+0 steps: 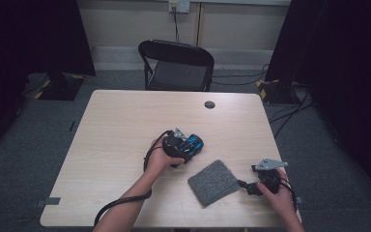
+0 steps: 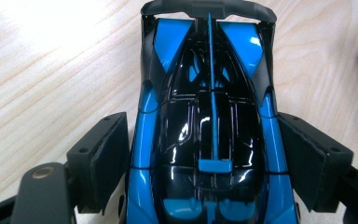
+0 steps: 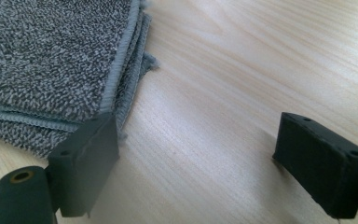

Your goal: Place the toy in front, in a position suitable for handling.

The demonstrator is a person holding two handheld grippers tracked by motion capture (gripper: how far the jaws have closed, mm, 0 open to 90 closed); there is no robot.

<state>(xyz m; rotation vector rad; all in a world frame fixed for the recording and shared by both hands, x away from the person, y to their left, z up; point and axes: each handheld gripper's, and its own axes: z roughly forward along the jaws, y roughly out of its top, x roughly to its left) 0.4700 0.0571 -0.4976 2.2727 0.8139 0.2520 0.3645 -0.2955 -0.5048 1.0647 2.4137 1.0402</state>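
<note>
High view: left tool (image 1: 187, 146) sits on the worktop (image 1: 121, 130) near its middle, held by the person's left hand (image 1: 162, 158); right tool (image 1: 249, 186) sits near the front right corner, held by the right hand (image 1: 278, 195).
Toy car: blue and black body (image 1: 193, 144), resting on the worktop at the tip of the left tool, just up and left of the grey cloth (image 1: 213, 182).
Left gripper view: toy car (image 2: 205, 121) lies lengthwise between the two jaws, its far end pointing away from the camera; a narrow gap shows between the left pad and the car's side, while the right pad stands close beside the other side, contact not confirmed.
Left tool state: released, jaws spread wide around the car, not pressing on it.
Right gripper view: folded grey cloth (image 3: 51, 65) lies on the worktop (image 3: 223, 93); the left jaw stands just at the cloth's near corner; the right jaw stands over bare wood, well apart from the cloth.
Right tool state: released (image 3: 193, 163), nothing between the jaws.
Background: black folding chair (image 1: 178, 65) beyond the far edge of the worktop; a small dark round disc (image 1: 209, 104) near that edge.
</note>
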